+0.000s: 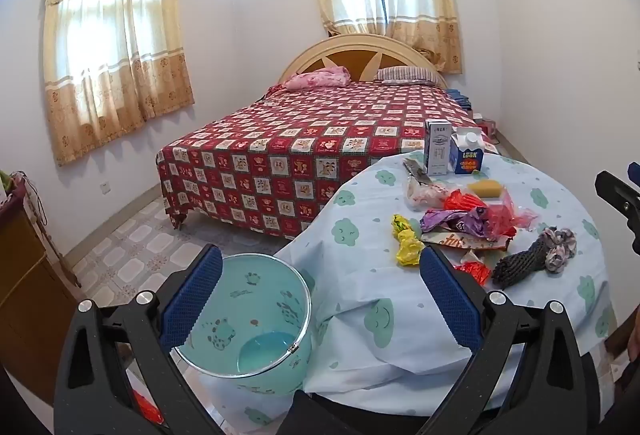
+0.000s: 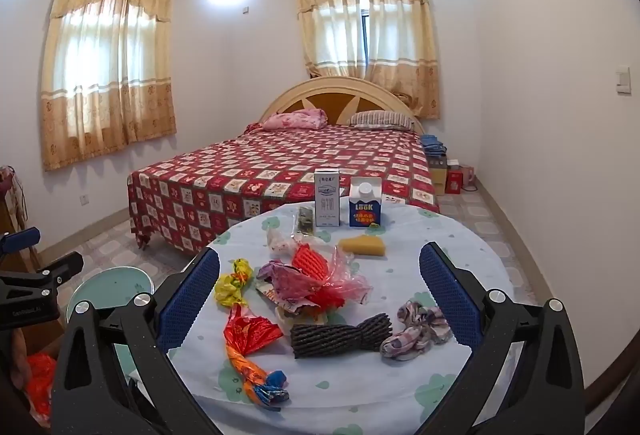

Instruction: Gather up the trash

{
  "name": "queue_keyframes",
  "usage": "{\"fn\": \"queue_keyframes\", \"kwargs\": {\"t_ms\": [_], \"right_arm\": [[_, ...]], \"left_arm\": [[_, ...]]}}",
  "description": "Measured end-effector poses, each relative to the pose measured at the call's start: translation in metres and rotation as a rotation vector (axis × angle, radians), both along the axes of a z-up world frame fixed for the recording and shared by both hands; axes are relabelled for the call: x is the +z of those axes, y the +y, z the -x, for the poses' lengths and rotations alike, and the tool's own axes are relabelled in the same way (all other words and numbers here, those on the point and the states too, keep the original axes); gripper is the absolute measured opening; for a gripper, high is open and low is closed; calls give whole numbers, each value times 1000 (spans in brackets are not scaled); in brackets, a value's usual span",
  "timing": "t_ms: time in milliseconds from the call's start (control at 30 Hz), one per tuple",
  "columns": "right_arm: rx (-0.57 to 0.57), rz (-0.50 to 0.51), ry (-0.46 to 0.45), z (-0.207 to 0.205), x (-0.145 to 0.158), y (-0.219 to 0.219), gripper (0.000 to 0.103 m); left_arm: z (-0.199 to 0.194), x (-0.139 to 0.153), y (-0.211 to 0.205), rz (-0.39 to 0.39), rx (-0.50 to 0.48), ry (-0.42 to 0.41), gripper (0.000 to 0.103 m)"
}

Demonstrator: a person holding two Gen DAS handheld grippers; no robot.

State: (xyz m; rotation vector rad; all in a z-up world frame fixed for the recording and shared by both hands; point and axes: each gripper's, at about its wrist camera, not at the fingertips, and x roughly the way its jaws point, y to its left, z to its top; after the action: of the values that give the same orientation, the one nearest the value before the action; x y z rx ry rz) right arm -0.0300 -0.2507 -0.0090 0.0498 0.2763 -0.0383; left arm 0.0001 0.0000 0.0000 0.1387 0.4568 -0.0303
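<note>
Left wrist view: my left gripper (image 1: 320, 299) hangs spread wide and empty, over the teal bin (image 1: 256, 331) beside the table (image 1: 400, 335). Right wrist view: my right gripper (image 2: 320, 299) gapes empty above the scattered wrappers (image 2: 316, 283) on the tablecloth.

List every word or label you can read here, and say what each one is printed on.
"LOOK": on the blue carton with the white cap.
Grey-white carton: printed text, too blurred to read.
Snack wrapper under the pile: orange lettering, not legible.
Left tool's body, seen from the right wrist view: small white print, too blurred.
</note>
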Motion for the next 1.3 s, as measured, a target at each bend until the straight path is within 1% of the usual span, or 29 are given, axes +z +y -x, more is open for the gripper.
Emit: {"fn": "queue_keyframes", "kwargs": {"t_ms": [300, 367, 433, 467, 833, 1067, 1300], "right_arm": [[-24, 8, -21, 6, 0, -3, 98], [-22, 4, -14, 3, -1, -6, 98], [-30, 2, -24, 11, 1, -6, 98], [-26, 2, -20, 8, -3, -6, 98], [-20, 15, -2, 5, -3, -4, 98], [-12, 16, 15, 1, -12, -3, 98], [-11, 21, 16, 2, -11, 0, 98]], "left_arm": [[0, 1, 0, -2, 7, -5, 97], [0, 2, 4, 1, 8, -5, 97], [-2, 0, 6, 4, 9, -4, 97], [-3, -2, 6, 2, 7, -4, 97], [-2, 3, 10, 8, 27, -6, 97], [-2, 3, 11, 7, 29, -4, 97], [-2, 3, 11, 9, 26, -3, 97]]}}
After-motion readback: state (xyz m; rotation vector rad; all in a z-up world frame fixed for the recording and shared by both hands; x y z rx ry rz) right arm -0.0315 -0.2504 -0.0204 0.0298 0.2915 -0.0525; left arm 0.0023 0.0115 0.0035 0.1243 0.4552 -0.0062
